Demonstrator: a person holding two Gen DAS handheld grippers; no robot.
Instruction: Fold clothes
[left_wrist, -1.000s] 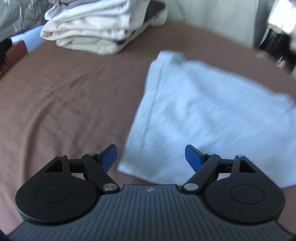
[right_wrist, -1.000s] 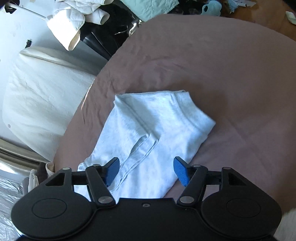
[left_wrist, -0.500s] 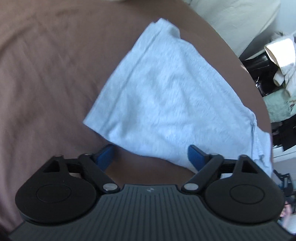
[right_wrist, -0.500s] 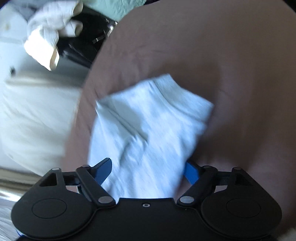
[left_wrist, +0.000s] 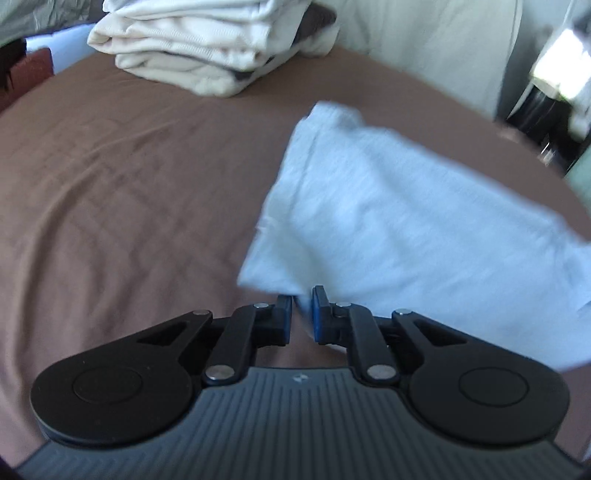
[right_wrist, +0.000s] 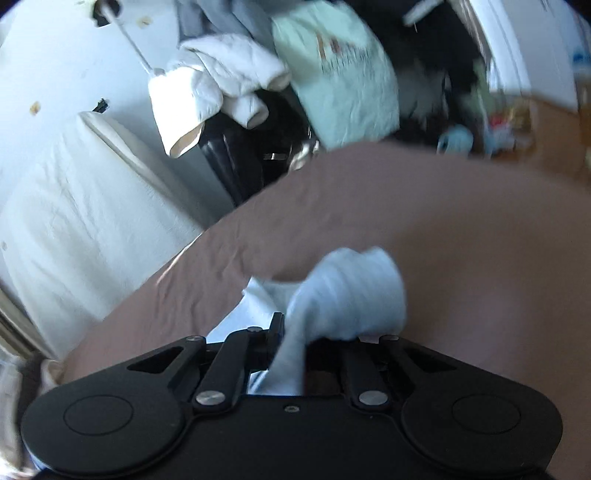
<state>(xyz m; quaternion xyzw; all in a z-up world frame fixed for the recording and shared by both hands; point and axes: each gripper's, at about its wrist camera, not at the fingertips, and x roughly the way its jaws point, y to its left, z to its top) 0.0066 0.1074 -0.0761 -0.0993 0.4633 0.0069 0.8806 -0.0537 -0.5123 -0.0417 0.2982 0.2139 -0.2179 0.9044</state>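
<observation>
Left wrist view, item one: pale blue garment (left_wrist: 388, 218), a soft knit already folded into a rough rectangle, lying flat on the brown bed sheet (left_wrist: 129, 192) and running from the view's centre out toward 3 o'clock. Our left claw (left_wrist: 302, 310) is closing, its blue pads narrow on the garment's near edge at 6 o'clock; a sliver of cloth shows between them, so we judge it pinched.

Item two, at 12 o'clock: stack of cream clothes (left_wrist: 207, 44), folded, thick and ribbed-looking, with a dark layer showing between the pale ones. We take it as finished work and the likely home of the blue piece.

Right wrist view, item three: the same garment (right_wrist: 351, 295), here bunched into a soft rounded hump and raised off the sheet. Our right claw (right_wrist: 291, 339) is closing on a gathered fold that runs down between its jaws; the right pad is hidden by cloth.

Item four, from 10 to 2 o'clock beyond the bed: heap of unfolded laundry (right_wrist: 332, 74), white, mint and dark, blurred.

Progress, as we judge it: several pieces done, this one part-folded with both ends now gripped, a further fold and stacking remaining, and the heap untouched.
</observation>
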